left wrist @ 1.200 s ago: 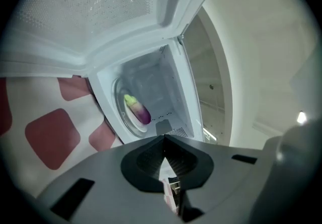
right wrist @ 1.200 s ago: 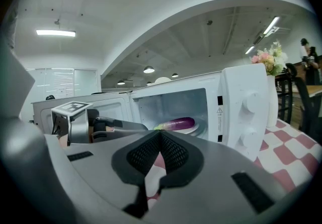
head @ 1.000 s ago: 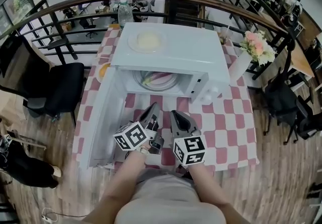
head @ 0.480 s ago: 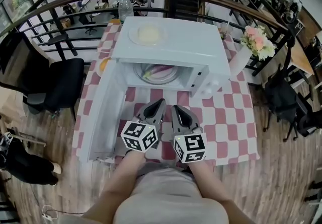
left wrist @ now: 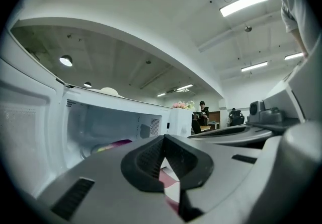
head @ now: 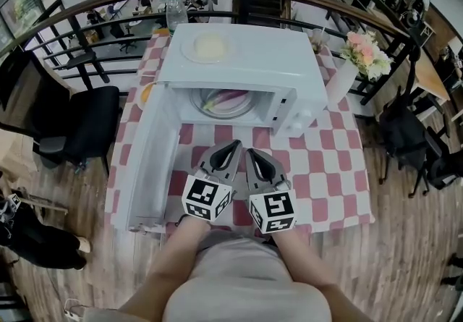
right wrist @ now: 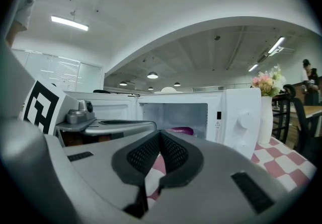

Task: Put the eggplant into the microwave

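The purple eggplant [head: 228, 101] lies on the turntable inside the white microwave [head: 246, 60], whose door [head: 148, 161] hangs wide open to the left. It also shows as a purple shape deep in the cavity, the eggplant [left wrist: 118, 143] in the left gripper view and the eggplant [right wrist: 181, 130] in the right one. My left gripper [head: 231, 147] and right gripper [head: 252, 153] sit side by side in front of the opening, pointing at it. The left gripper [left wrist: 164, 138] and the right gripper [right wrist: 160, 133] are both shut with nothing between the pads.
A plate [head: 207, 46] rests on the microwave's top. A water bottle [head: 173, 11] stands behind it, and a vase of flowers [head: 346, 82] at its right. The red-and-white checked tablecloth [head: 329, 168] ends near my body. A black chair [head: 83, 121] stands left, a railing behind.
My left gripper has rolled, so its marker cube faces differently, and it has shifted slightly right, close beside the right gripper. The right gripper has stayed put.
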Motion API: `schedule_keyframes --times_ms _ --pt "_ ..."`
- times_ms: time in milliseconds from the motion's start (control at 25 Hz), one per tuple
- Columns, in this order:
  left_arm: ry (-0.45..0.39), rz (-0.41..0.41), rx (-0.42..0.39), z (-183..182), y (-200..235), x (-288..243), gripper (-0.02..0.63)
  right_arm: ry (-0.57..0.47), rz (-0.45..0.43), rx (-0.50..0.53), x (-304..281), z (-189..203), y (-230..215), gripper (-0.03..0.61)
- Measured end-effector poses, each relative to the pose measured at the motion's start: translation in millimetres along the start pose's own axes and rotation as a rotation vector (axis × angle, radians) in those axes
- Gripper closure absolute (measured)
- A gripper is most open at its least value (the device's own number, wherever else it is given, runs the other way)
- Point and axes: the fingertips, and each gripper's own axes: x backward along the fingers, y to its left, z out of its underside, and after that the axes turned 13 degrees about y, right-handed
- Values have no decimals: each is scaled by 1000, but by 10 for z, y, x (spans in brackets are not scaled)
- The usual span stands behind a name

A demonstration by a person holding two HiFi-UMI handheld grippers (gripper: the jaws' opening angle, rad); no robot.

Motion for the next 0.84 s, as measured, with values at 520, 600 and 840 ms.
schedule_keyframes --times_ms 520,600,840 --pt "-32 16 1 -87 -56 36 611 -12 28 -1 83 -24 -20 555" --pt "-35 19 4 -98 -67 37 611 -12 25 1 89 -29 -9 555" --pt "-39 29 3 -124 -111 21 611 -16 30 -19 114 -47 -34 555"
